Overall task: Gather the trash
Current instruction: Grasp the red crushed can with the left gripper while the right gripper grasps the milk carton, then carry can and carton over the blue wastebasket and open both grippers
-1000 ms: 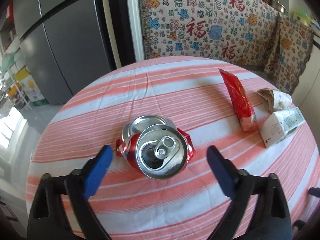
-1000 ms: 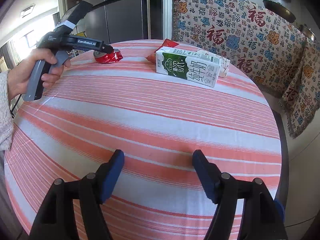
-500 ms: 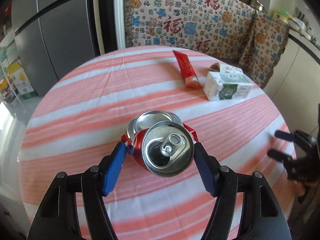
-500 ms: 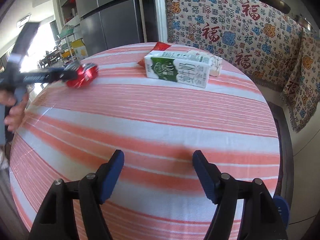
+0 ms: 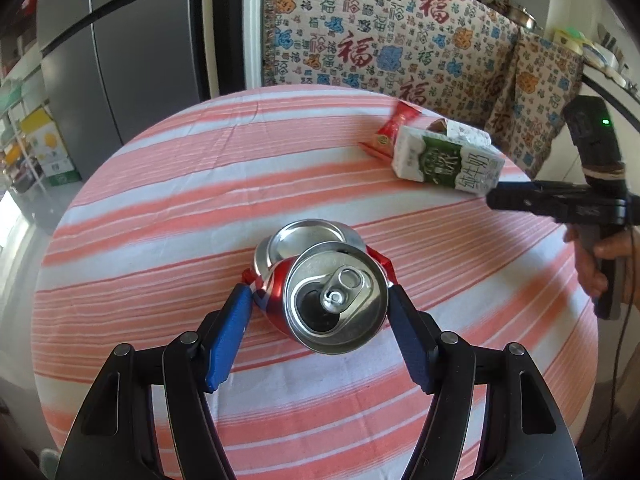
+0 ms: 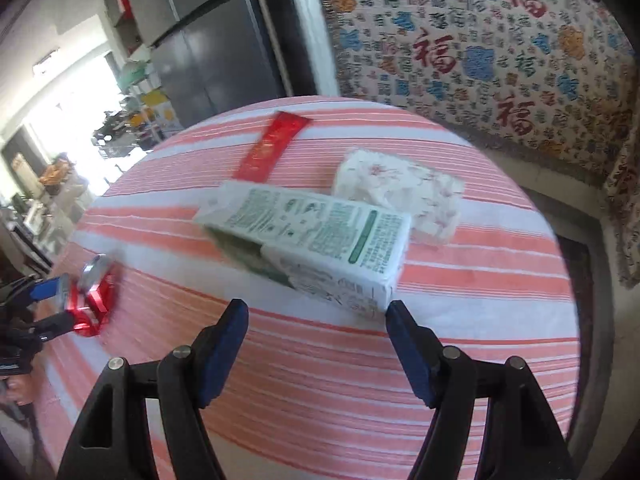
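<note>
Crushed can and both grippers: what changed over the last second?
The left gripper closed from open onto the crushed can and lifted it. The right gripper, open throughout, moved up to the milk carton. Carton, red wrapper and tissue pack stayed put.

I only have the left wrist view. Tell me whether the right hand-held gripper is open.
Observer: Open. The right hand-held gripper has its jaws wide apart with nothing between them.
Operator: Say where the milk carton sits relative to it.
Observer: The milk carton lies on its side just beyond the fingertips, its near corner close to the right finger, not gripped.
Operator: Describe what is behind the carton.
Observer: A white tissue pack with a faint floral print lies flat right behind the carton's far edge.
</note>
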Demonstrator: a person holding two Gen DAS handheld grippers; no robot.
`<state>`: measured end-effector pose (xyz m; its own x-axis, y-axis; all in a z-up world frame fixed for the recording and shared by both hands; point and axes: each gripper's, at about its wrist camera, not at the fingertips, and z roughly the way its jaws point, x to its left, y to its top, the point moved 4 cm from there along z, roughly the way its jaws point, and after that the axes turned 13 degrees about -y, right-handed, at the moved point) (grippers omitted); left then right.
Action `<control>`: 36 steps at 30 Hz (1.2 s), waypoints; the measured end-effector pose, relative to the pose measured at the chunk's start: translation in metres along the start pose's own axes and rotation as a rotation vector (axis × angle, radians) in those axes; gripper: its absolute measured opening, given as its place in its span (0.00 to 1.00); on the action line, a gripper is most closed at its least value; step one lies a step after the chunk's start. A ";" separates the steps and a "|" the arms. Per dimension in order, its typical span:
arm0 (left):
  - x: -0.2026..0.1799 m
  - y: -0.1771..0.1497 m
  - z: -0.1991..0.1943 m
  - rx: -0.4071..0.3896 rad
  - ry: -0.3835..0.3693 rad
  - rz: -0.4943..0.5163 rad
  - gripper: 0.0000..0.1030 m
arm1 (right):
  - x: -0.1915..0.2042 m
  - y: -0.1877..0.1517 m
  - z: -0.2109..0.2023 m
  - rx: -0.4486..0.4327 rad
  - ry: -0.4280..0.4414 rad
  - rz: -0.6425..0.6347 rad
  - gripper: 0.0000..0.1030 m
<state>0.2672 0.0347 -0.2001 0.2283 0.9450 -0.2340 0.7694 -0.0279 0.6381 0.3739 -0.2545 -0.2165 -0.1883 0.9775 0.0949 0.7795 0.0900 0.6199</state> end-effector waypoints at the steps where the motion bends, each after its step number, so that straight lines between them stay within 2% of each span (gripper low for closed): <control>1: 0.003 0.000 -0.002 -0.001 0.001 -0.008 0.68 | 0.015 -0.004 -0.008 0.007 0.114 -0.012 0.71; 3: 0.009 0.001 -0.005 -0.004 0.007 -0.028 0.68 | 0.047 -0.016 -0.031 0.034 0.311 -0.073 0.70; 4: 0.012 0.002 -0.006 -0.006 0.009 -0.036 0.68 | 0.057 -0.021 -0.043 0.023 0.326 -0.125 0.70; 5: 0.014 0.002 -0.007 -0.008 0.008 -0.043 0.68 | 0.064 -0.023 -0.053 -0.001 0.274 -0.176 0.70; 8: 0.016 0.004 -0.008 -0.010 0.006 -0.051 0.68 | 0.065 -0.017 -0.061 -0.064 -0.004 -0.291 0.71; 9: 0.016 0.003 -0.008 -0.009 0.005 -0.050 0.68 | 0.065 -0.013 -0.058 -0.070 -0.048 -0.324 0.71; 11: 0.014 0.001 -0.008 -0.005 0.007 -0.046 0.68 | 0.068 -0.003 -0.046 -0.029 -0.040 -0.328 0.71; 13: 0.015 0.000 -0.009 -0.003 0.015 -0.042 0.68 | 0.080 0.001 -0.036 0.029 0.023 -0.340 0.71; 15: 0.018 0.000 -0.012 -0.007 0.015 -0.048 0.68 | 0.093 0.002 -0.032 0.016 0.018 -0.371 0.71; 17: 0.022 -0.001 -0.015 -0.011 0.012 -0.060 0.68 | 0.097 0.004 -0.028 0.016 0.019 -0.355 0.71; 20: 0.023 -0.001 -0.016 -0.013 0.009 -0.069 0.68 | 0.101 0.006 -0.010 0.042 -0.046 -0.358 0.71; 23: 0.022 -0.002 -0.018 -0.015 0.006 -0.067 0.68 | 0.102 0.005 0.007 0.106 -0.066 -0.328 0.70; 24: 0.021 -0.002 -0.018 -0.015 0.004 -0.067 0.68 | 0.102 0.003 0.009 0.130 -0.067 -0.299 0.57; 25: 0.020 -0.003 -0.018 -0.014 0.001 -0.068 0.68 | 0.101 0.000 0.009 0.142 -0.080 -0.272 0.50; 27: 0.018 -0.005 -0.018 -0.008 -0.011 -0.076 0.68 | 0.094 -0.007 -0.001 0.129 -0.161 -0.193 0.50; 29: 0.015 -0.007 -0.016 0.002 -0.025 -0.075 0.68 | 0.081 -0.024 -0.016 0.155 -0.273 -0.074 0.50; 30: 0.012 -0.009 -0.015 0.009 -0.032 -0.069 0.68 | 0.078 -0.037 -0.025 0.176 -0.279 -0.020 0.50; 33: 0.003 -0.010 -0.014 0.022 -0.056 -0.057 0.68 | 0.077 -0.067 -0.042 0.229 -0.217 0.048 0.51; 35: -0.002 -0.011 -0.014 0.028 -0.066 -0.055 0.68 | 0.073 -0.068 -0.045 0.266 -0.174 0.079 0.55; 36: -0.005 -0.011 -0.014 0.031 -0.064 -0.050 0.68 | 0.072 -0.064 -0.045 0.267 -0.172 0.077 0.60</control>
<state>0.2493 0.0351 -0.1962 0.2256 0.9228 -0.3123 0.7988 0.0082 0.6015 0.2839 -0.1984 -0.2141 -0.0372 0.9992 -0.0135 0.9211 0.0395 0.3874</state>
